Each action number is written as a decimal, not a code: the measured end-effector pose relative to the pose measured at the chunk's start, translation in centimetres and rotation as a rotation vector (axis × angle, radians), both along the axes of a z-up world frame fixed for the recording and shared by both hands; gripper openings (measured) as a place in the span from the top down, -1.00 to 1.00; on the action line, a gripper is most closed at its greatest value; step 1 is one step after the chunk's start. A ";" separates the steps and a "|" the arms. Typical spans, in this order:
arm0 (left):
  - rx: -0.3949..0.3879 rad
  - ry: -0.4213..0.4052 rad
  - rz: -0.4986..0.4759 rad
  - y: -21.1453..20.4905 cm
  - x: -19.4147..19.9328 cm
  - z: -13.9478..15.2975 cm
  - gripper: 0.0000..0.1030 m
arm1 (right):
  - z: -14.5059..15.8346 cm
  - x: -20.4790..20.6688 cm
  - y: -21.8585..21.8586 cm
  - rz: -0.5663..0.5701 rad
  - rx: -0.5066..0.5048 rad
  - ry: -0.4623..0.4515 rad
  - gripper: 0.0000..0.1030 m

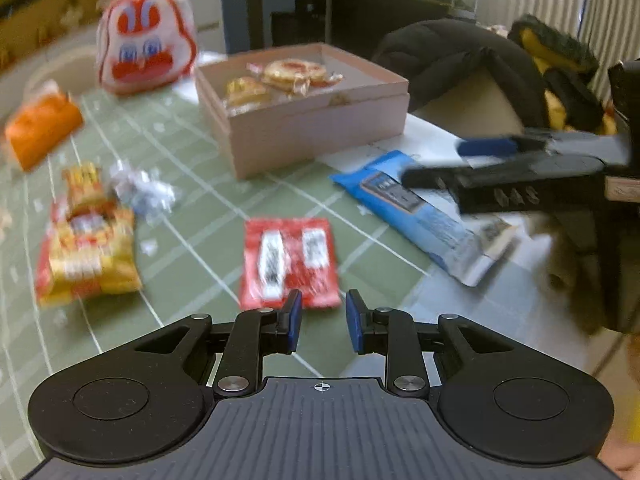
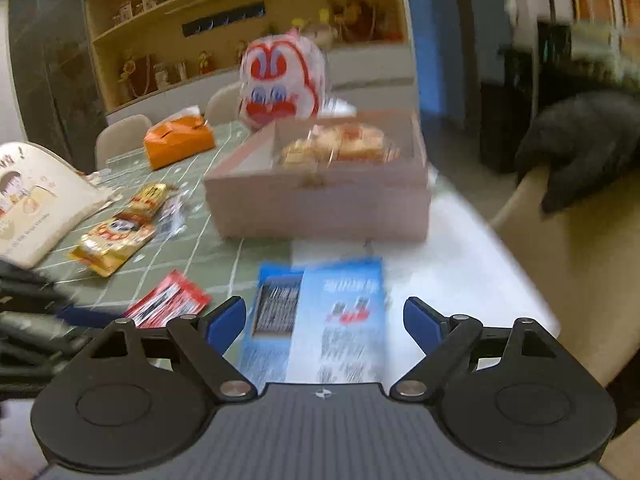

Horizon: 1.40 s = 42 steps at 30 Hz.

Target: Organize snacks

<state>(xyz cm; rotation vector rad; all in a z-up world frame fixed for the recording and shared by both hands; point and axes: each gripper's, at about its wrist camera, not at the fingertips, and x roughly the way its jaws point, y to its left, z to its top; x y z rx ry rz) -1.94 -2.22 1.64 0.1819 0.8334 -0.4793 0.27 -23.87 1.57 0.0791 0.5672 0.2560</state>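
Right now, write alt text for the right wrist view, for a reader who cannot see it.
The open right gripper hovers over a blue snack packet lying flat on the table. Behind the packet stands an open pink box holding wrapped pastries. A red packet and yellow packets lie to the left on the green tablecloth.

You are working in soft, even indoor light, with only faint shadows under the packets on the desk (image 1: 192, 184). Both views are smeared by motion blur: the box (image 1: 304, 120), the red packet (image 1: 289, 262) and the blue packet (image 2: 320, 312) have streaked edges and unreadable print, and the bunny bag (image 2: 280, 84) is doubled. Your own fingers (image 1: 295, 314) stay sharp in the left view, as do the right view's fingers (image 2: 226, 322). The other gripper (image 1: 504, 176) crossing the left view is blurred. Fisheye bending curves the shelves (image 2: 168, 20) and the desk's grid lines toward the edges. The yellow packets (image 1: 86, 248) show mild glare.
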 end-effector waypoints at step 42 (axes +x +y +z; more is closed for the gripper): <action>-0.266 0.037 0.291 9.0 2.0 -0.8 0.45 | 4.1 1.7 9.5 0.475 -0.183 0.021 -0.12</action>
